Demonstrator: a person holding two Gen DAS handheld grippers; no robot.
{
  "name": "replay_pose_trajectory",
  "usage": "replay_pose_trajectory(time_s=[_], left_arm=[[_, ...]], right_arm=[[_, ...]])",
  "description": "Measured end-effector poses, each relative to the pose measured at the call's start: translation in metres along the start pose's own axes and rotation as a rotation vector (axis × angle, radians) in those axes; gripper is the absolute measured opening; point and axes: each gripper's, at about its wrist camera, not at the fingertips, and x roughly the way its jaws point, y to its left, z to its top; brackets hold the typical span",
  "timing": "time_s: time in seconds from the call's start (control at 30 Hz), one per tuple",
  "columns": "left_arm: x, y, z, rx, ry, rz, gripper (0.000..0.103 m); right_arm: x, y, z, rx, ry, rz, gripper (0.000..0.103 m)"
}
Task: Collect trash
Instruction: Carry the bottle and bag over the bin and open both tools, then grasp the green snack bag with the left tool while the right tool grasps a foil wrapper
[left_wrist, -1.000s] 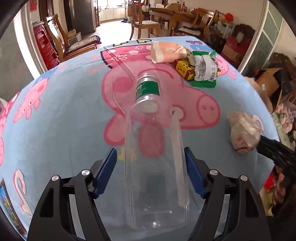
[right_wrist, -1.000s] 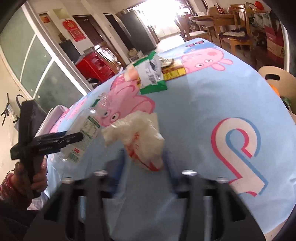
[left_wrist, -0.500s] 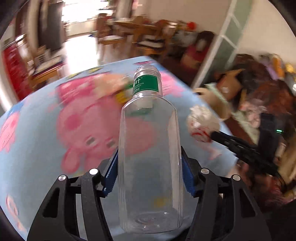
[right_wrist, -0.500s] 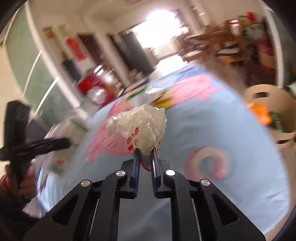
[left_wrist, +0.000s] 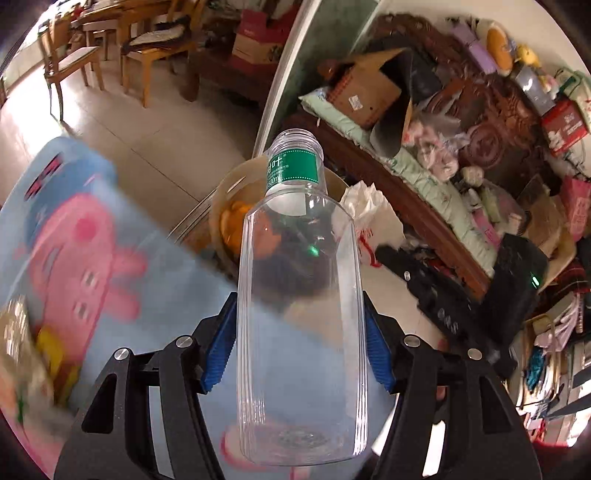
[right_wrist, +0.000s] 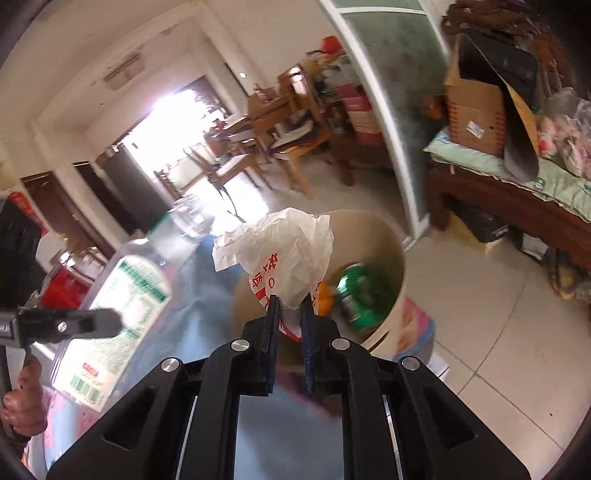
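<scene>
My left gripper is shut on an empty clear plastic bottle with a green neck label, held off the table with its neck toward a beige round bin. My right gripper is shut on a crumpled white plastic bag with red print, held over the near rim of the same bin. The bin holds a green can and orange scraps. The bag and the right gripper show at right in the left wrist view; the bottle shows at left in the right wrist view.
The table's blue cartoon-pig cloth lies at left, with blurred trash at its lower left. A cluttered wooden bench with a cardboard box stands behind the bin. Tiled floor and wooden chairs lie beyond.
Both grippers have swung right, away from the table and toward the bin. Each has lifted its load off the cloth; the right closed on the bag a second ago.
</scene>
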Motion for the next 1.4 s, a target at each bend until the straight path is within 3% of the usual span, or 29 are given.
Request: replay_pose_trajectory(time_s=[0.13, 0.17, 0.2, 0.23, 0.47, 0.6, 0.73, 0.8, 0.9, 1.13, 1.27, 1.4], left_arm=[[0.042, 0.0, 0.032, 0.007, 0.046, 0.025, 0.063], [0.05, -0.001, 0.036, 0.009, 0.055, 0.05, 0.066], [0.057, -0.001, 0.041, 0.008, 0.065, 0.083, 0.07], [0.062, 0.001, 0.044, 0.003, 0.064, 0.124, 0.07], [0.014, 0.004, 0.028, -0.01, -0.076, 0.13, 0.07], [-0.029, 0.011, -0.013, -0.026, -0.145, 0.095, 0.07], [-0.069, 0.029, -0.081, -0.046, -0.185, 0.097, 0.07], [-0.085, 0.04, -0.114, -0.071, -0.192, 0.108, 0.07], [-0.109, 0.071, -0.175, -0.158, -0.198, 0.121, 0.07], [-0.156, 0.156, -0.279, -0.429, -0.243, 0.212, 0.069], [-0.178, 0.191, -0.313, -0.563, -0.301, 0.21, 0.069], [-0.185, 0.197, -0.316, -0.576, -0.332, 0.218, 0.07]], right_arm=[[0.029, -0.003, 0.006, -0.009, 0.027, -0.031, 0.016], [0.036, -0.003, 0.005, -0.021, 0.033, -0.046, 0.025], [0.038, -0.004, 0.004, -0.025, 0.034, -0.054, 0.049], [0.037, -0.004, 0.003, -0.022, 0.009, -0.065, 0.056], [0.005, -0.004, -0.009, -0.006, -0.06, -0.067, 0.053], [-0.015, 0.005, -0.021, 0.001, -0.071, -0.05, 0.05], [-0.029, 0.021, -0.03, -0.022, -0.071, -0.014, 0.047], [-0.031, 0.036, -0.036, -0.039, -0.05, 0.014, 0.04], [-0.028, 0.061, -0.044, -0.069, -0.012, 0.064, 0.03], [0.011, 0.156, -0.067, -0.205, 0.168, 0.238, 0.029], [0.04, 0.217, -0.076, -0.292, 0.254, 0.357, 0.03], [0.081, 0.269, -0.073, -0.271, 0.329, 0.461, 0.03]])
